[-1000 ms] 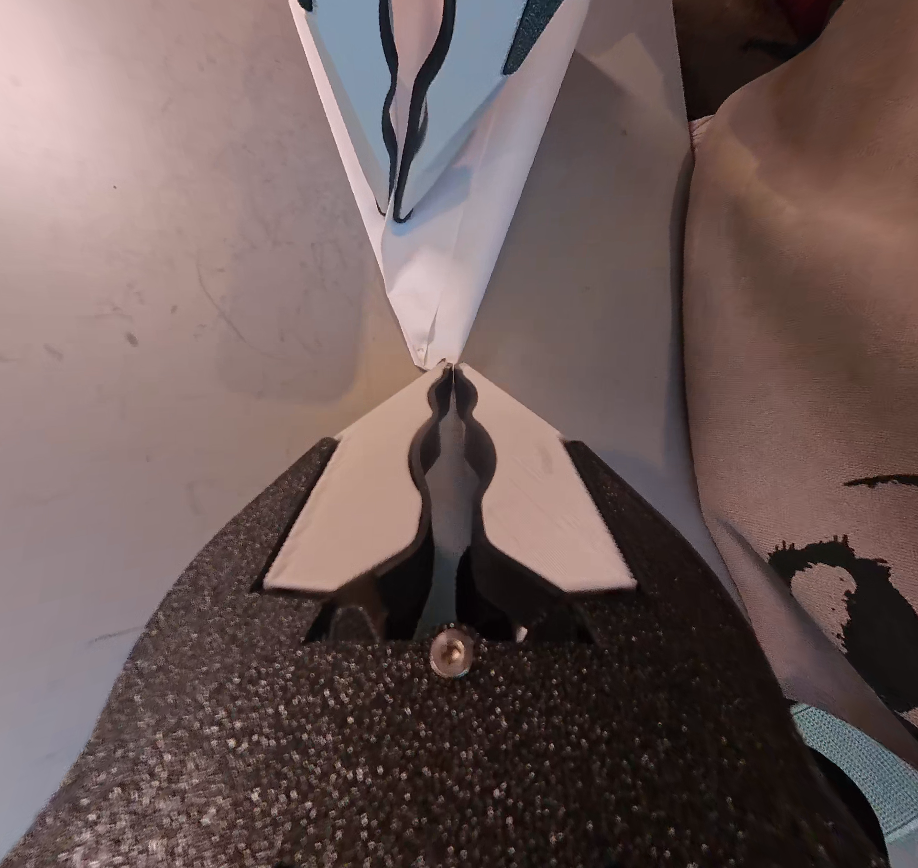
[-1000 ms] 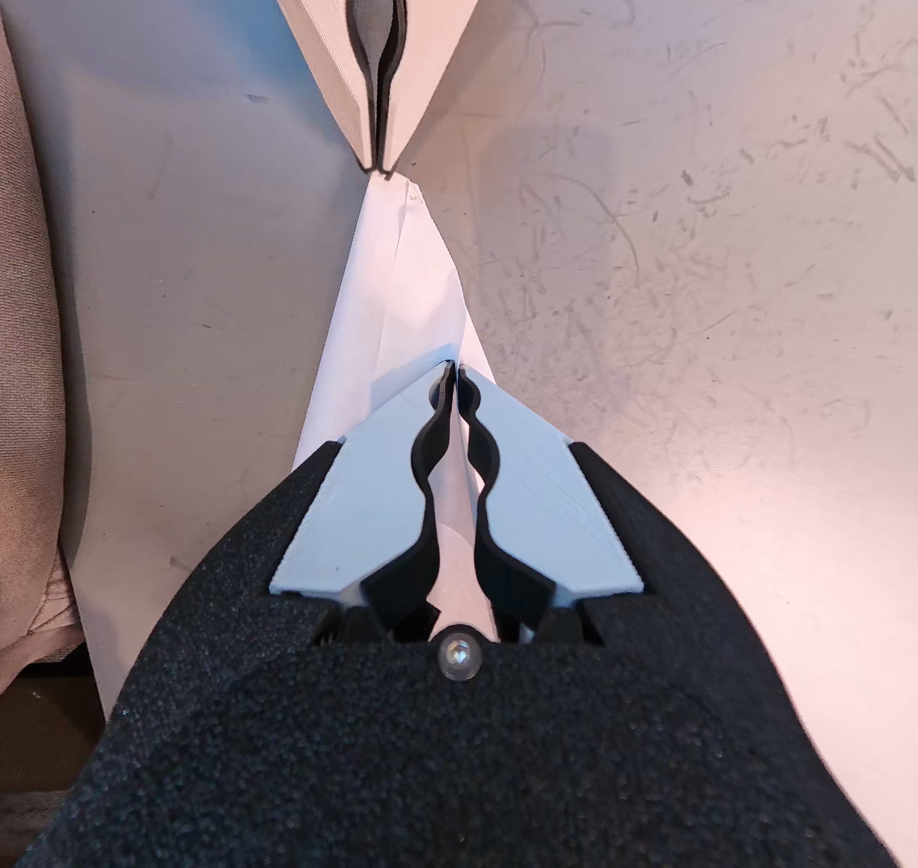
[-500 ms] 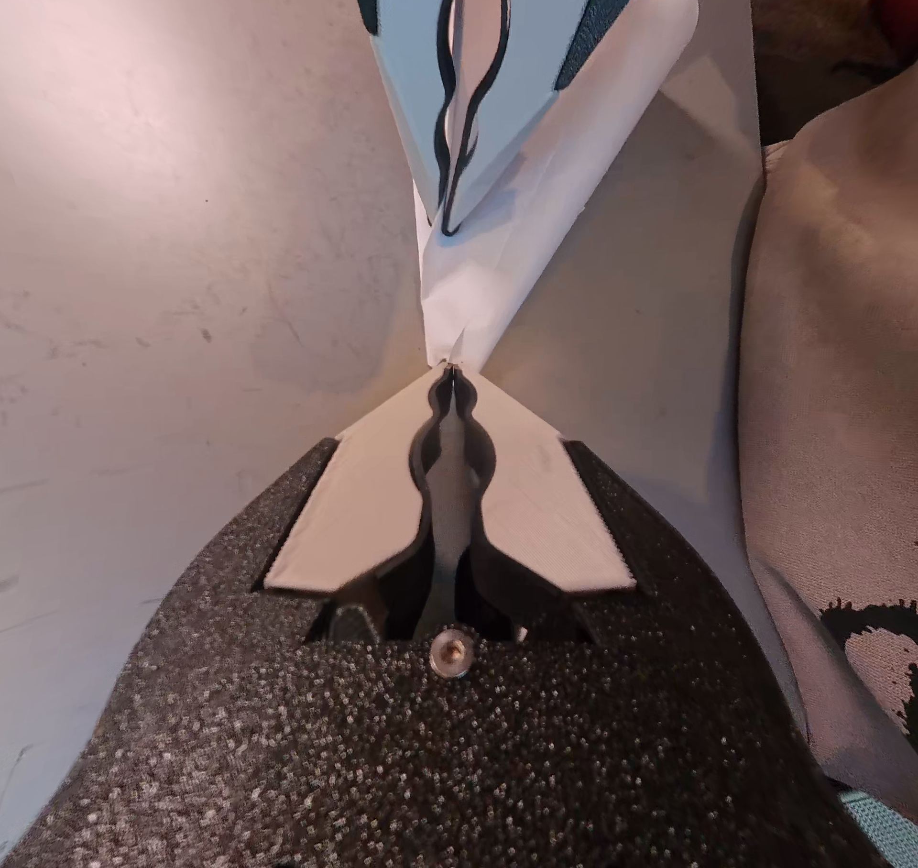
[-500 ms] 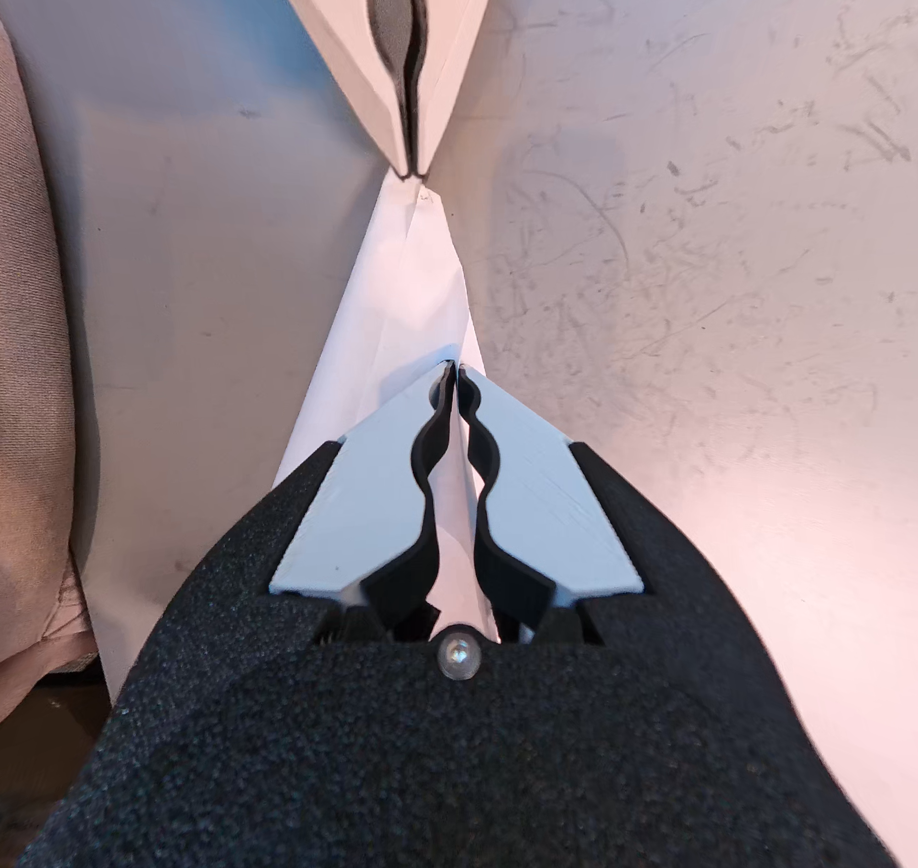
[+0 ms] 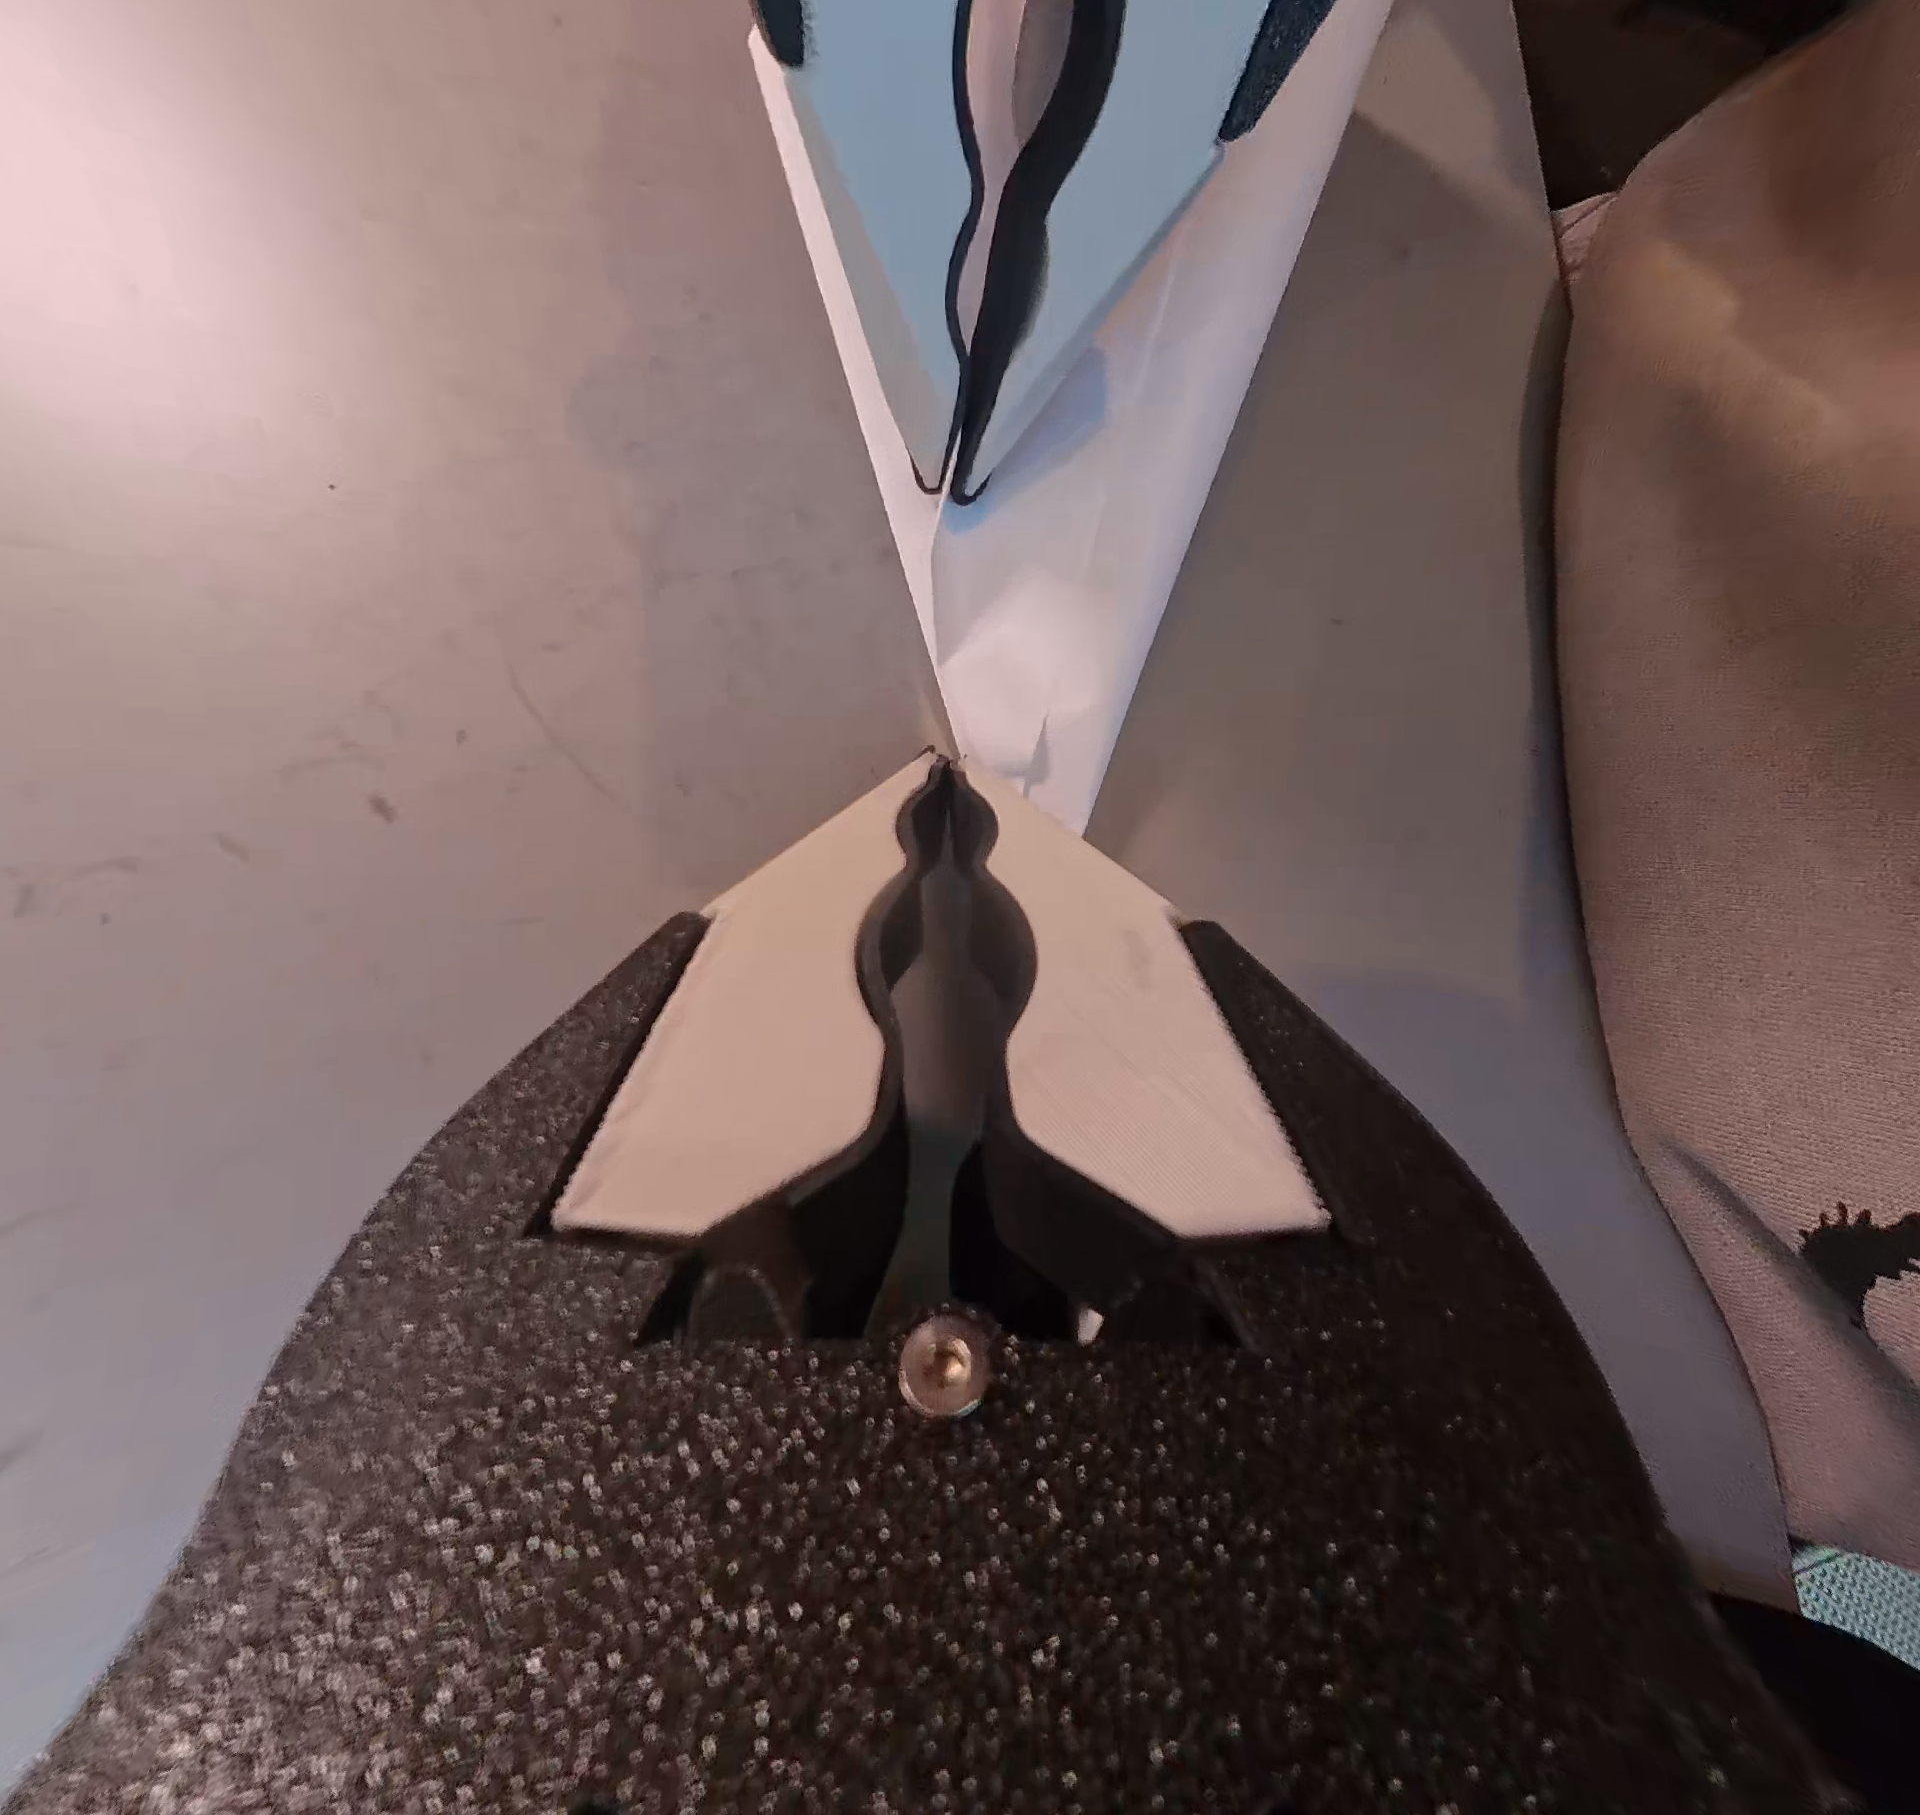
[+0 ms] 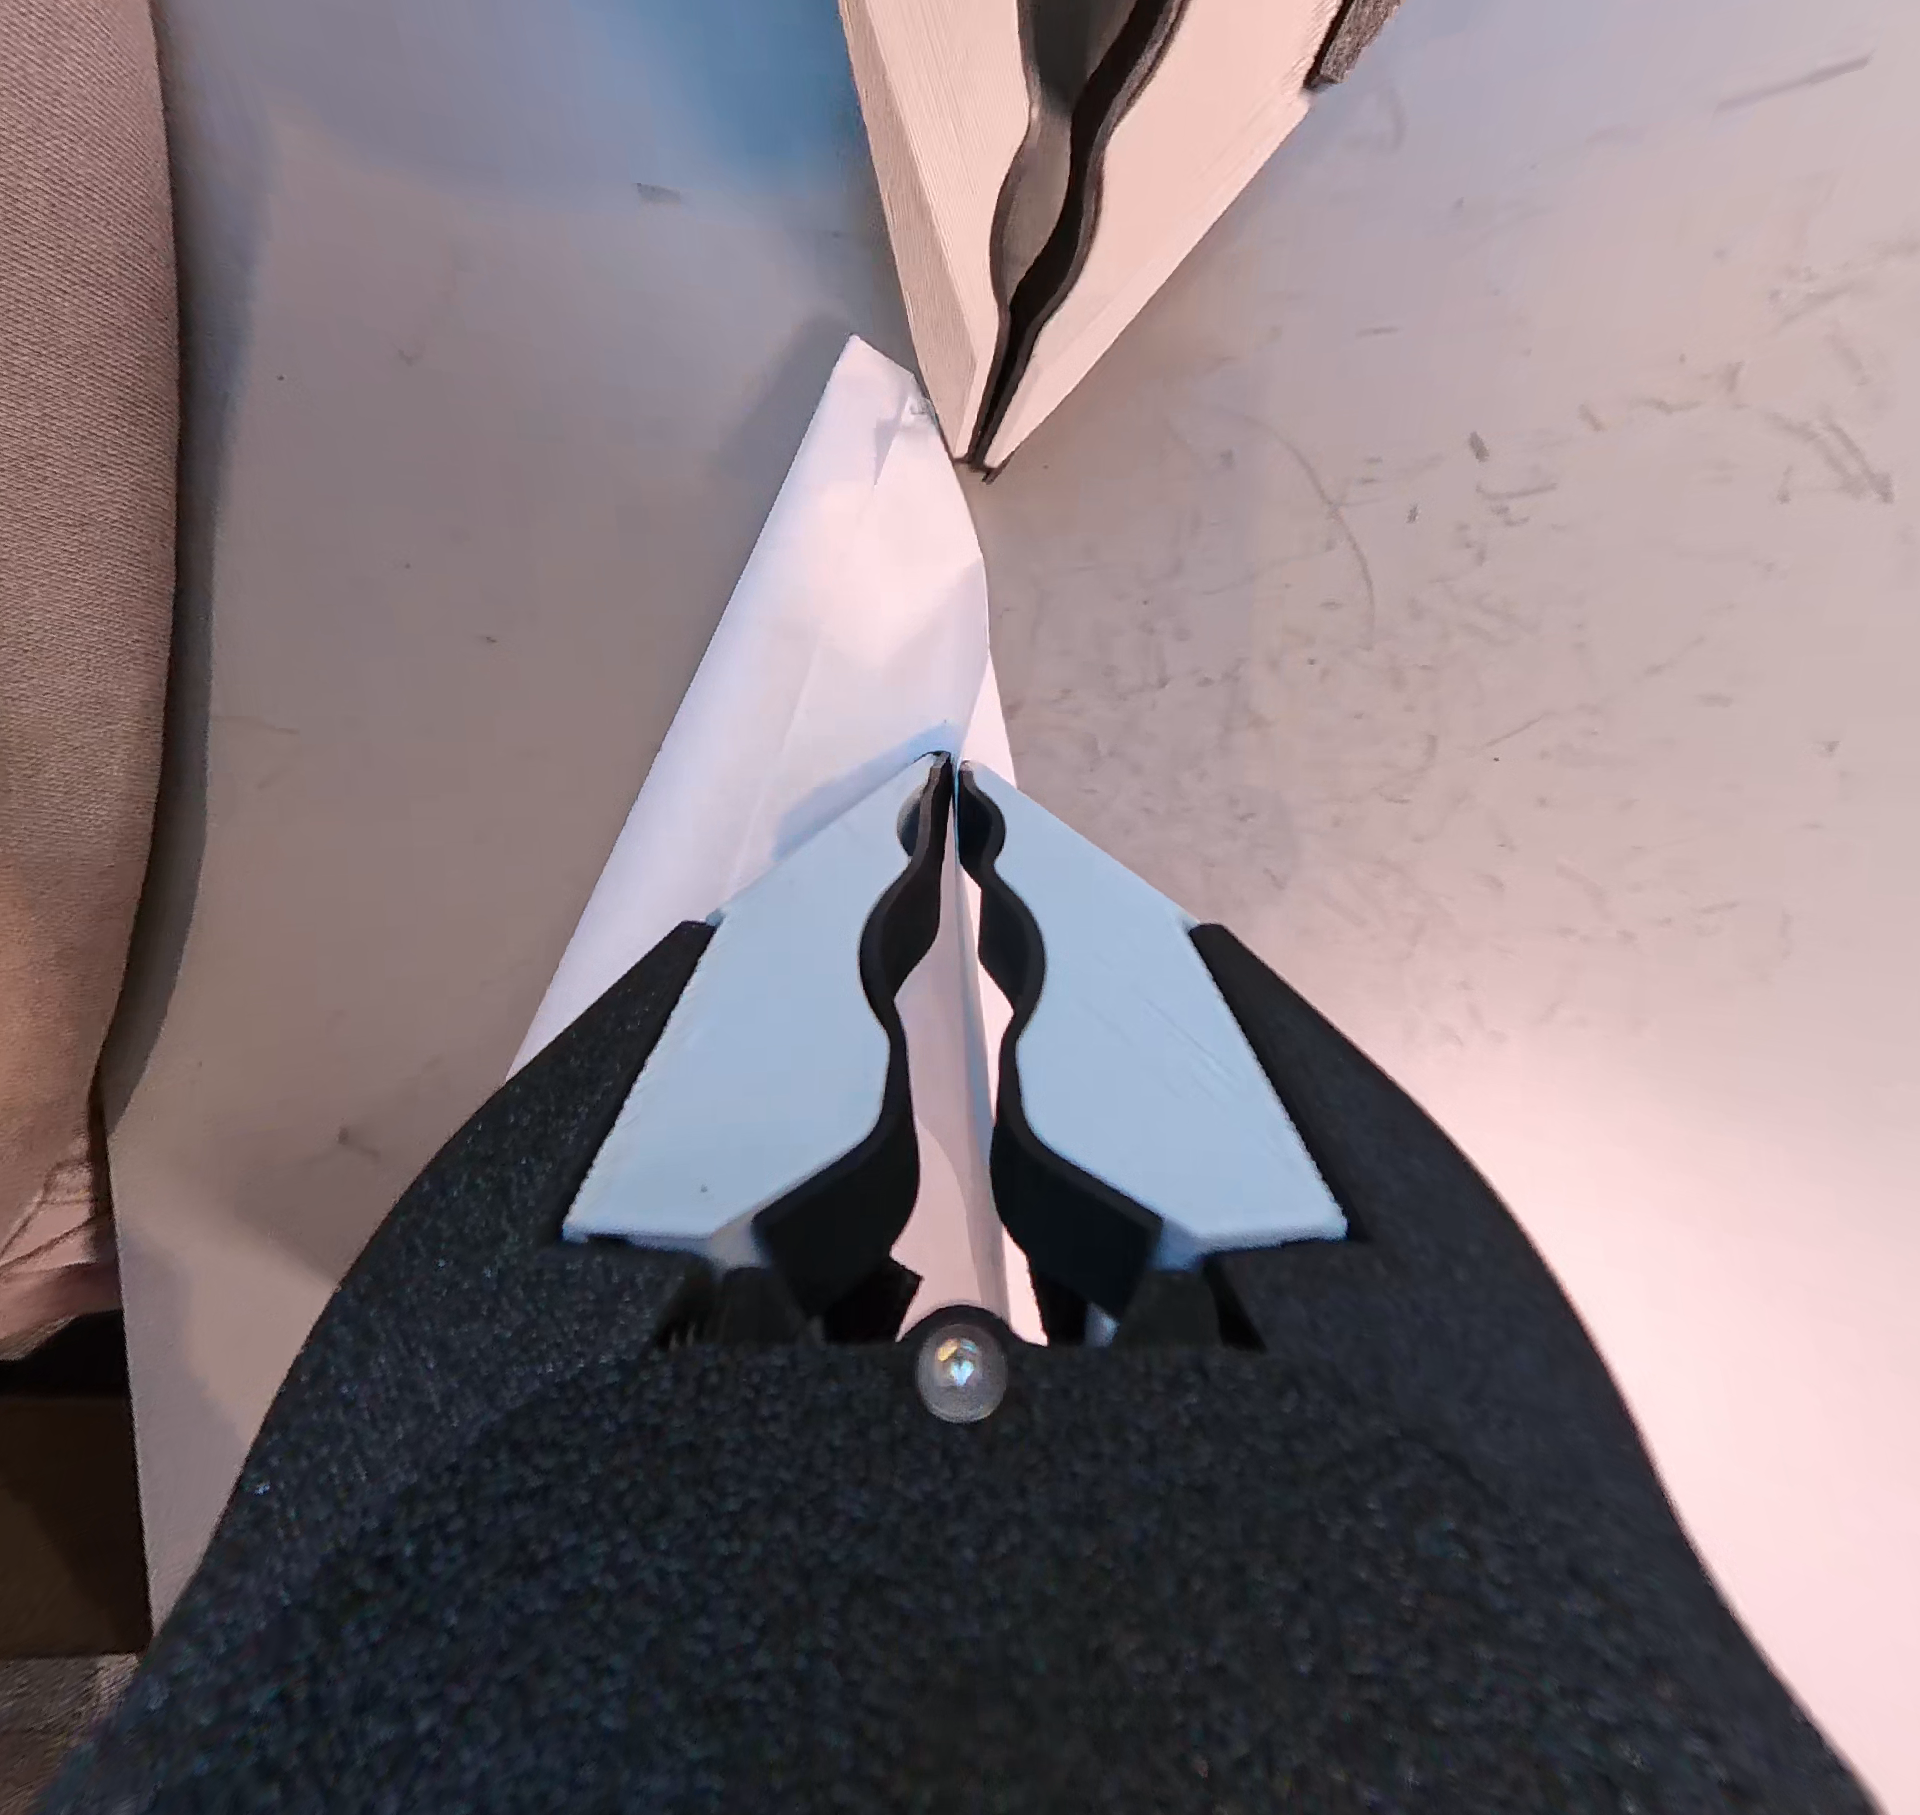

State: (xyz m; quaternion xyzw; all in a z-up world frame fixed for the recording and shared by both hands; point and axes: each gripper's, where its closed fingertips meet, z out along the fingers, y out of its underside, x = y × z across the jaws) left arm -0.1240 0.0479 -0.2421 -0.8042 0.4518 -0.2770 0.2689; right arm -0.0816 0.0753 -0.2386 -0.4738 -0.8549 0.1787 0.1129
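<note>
A folded white paper (image 5: 1049,612) stretches between my two grippers above a pale, scratched table (image 5: 364,415). My left gripper (image 5: 943,763) is shut, and its tips pinch the paper's crease at its near end. The end corner sticks out to the right of the tips. My right gripper (image 6: 954,763) is shut on the other end of the paper (image 6: 852,643), with the sheet running back between its pads. Each gripper shows in the other's view, tip to tip and close: the right one (image 5: 951,492) and the left one (image 6: 982,461).
Beige cloth with a black print (image 5: 1714,726) lies along the table's edge beside the grippers and also shows in the right wrist view (image 6: 73,518). A dark gap lies beyond the table edge (image 5: 1621,20). The open tabletop (image 6: 1507,622) spreads on the other side. The tips of one gripper are about 6 cm away from the tips of the other.
The two grippers have come closer together. The paper's end now lies off to one side of the left gripper's tips, no longer straight ahead. Both grippers stay shut.
</note>
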